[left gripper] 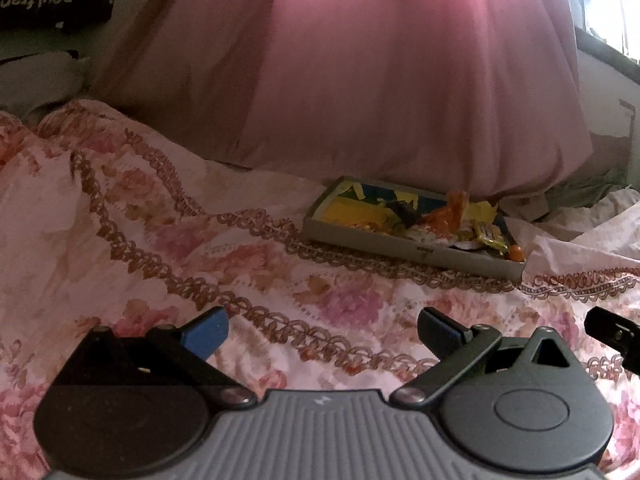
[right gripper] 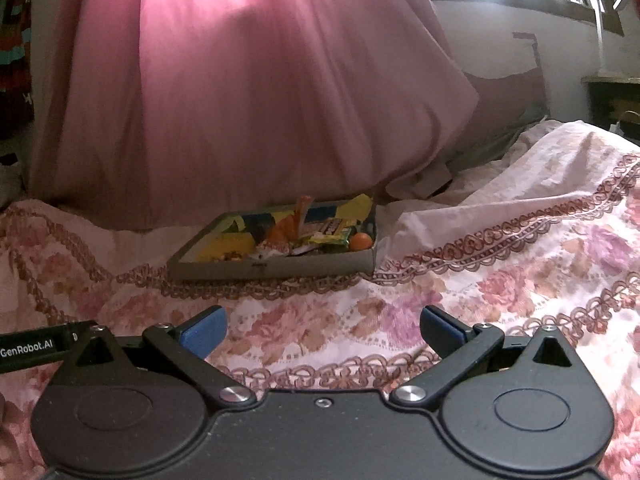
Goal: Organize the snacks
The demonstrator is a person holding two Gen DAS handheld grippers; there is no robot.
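Note:
A shallow grey box tray [left gripper: 384, 246] lies on the floral bedspread, also in the right wrist view [right gripper: 276, 269]. It holds several snack wrappers: orange packets [left gripper: 454, 212] [right gripper: 286, 228], a yellow-green bar [right gripper: 330, 236] and a small orange ball [left gripper: 516, 255] [right gripper: 360, 241] in its right corner. My left gripper [left gripper: 322, 332] is open and empty, low over the bedspread, well short of the tray. My right gripper [right gripper: 323, 330] is open and empty, also short of the tray.
A large pink pillow [left gripper: 400, 80] [right gripper: 248, 88] stands right behind the tray. The floral bedspread [left gripper: 160, 220] is rumpled, with a raised fold [right gripper: 500, 184] to the tray's right. The right gripper's edge [left gripper: 612, 332] shows in the left wrist view.

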